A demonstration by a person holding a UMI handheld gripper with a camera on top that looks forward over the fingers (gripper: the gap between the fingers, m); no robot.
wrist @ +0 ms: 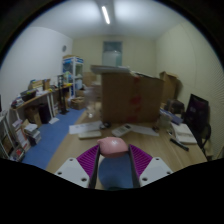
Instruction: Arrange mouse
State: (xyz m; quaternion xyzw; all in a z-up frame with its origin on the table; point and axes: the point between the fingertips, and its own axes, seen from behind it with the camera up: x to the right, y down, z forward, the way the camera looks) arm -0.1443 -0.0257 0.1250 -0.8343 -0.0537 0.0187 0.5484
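Note:
A pink mouse (112, 146) sits between the tips of my gripper (112, 152). Both purple pads (88, 158) touch its sides, so the fingers are shut on it. Under the fingers and the mouse lies a blue flat surface (112, 174) that looks like a mouse mat; its edges are hidden by the fingers. The wooden table (150, 140) stretches ahead beyond the fingertips.
A big cardboard box (130, 92) stands at the table's far side. Papers and flat items (92, 130) lie ahead to the left, a notebook (184, 133) to the right. A black chair (199, 110) is at the right, cluttered shelves (30, 105) at the left.

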